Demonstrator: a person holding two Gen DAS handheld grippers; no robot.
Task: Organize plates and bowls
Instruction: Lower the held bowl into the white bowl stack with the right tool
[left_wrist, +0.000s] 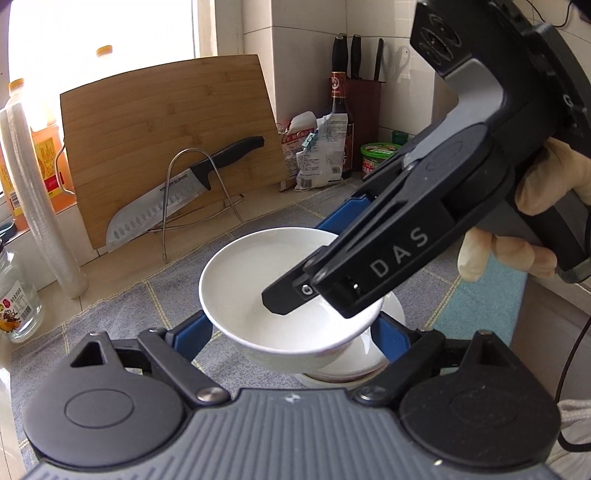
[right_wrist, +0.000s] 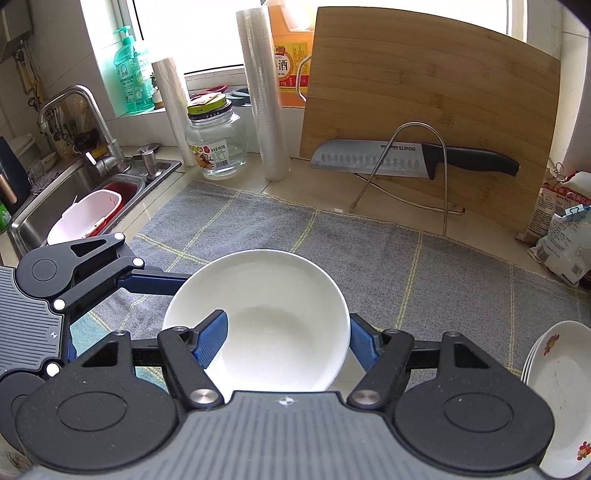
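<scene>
White bowl (right_wrist: 258, 317) sits between both grippers, above grey cloth (right_wrist: 369, 251) on desk (right_wrist: 314, 177). Right gripper (right_wrist: 288, 332): one finger inside bowl, other outside rim, pinching bowl wall. Left gripper (left_wrist: 291, 332): blue fingers (left_wrist: 192, 332) spread either side of bowl's base; contact unclear, cannot tell if gripping. Left view shows more white dishes (left_wrist: 354, 363) stacked directly under bowl. Flowered plates (right_wrist: 561, 387) stacked at right edge. Knife (right_wrist: 406, 157) on wire rack, cutting board (right_wrist: 424, 92) behind.
</scene>
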